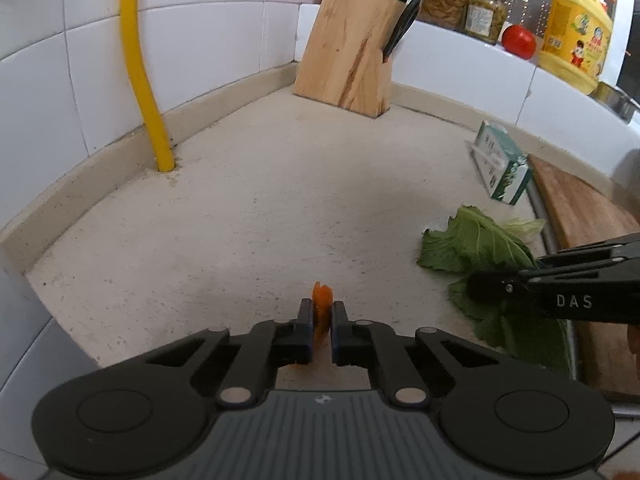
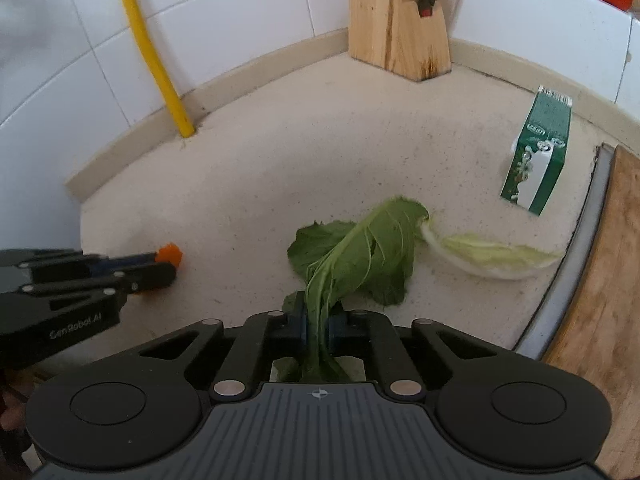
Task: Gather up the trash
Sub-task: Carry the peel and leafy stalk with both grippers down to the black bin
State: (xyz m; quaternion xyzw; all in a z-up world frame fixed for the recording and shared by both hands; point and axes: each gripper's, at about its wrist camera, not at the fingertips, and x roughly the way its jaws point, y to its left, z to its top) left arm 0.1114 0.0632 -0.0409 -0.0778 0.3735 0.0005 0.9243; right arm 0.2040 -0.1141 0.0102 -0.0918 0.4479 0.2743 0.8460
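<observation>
My left gripper (image 1: 322, 314) is shut on an orange carrot piece (image 1: 322, 298), held just above the beige counter (image 1: 248, 216). It also shows in the right wrist view (image 2: 170, 262), at the left, with the carrot piece (image 2: 170, 254) at its tip. My right gripper (image 2: 318, 318) is shut on the stem of a green leaf (image 2: 360, 252), whose blade lies on the counter ahead. A pale cabbage leaf (image 2: 496, 258) lies to its right. In the left wrist view the right gripper (image 1: 480, 286) sits on the green leaf (image 1: 472, 246) at the right.
A wooden knife block (image 1: 346, 52) stands in the back corner. A yellow hose (image 1: 140, 72) runs down the tiled wall. A green carton (image 2: 538, 152) lies by a wooden cutting board (image 2: 600, 264). Jars (image 1: 444, 0), a tomato (image 1: 519, 41) and a yellow bottle (image 1: 576, 32) sit on the ledge.
</observation>
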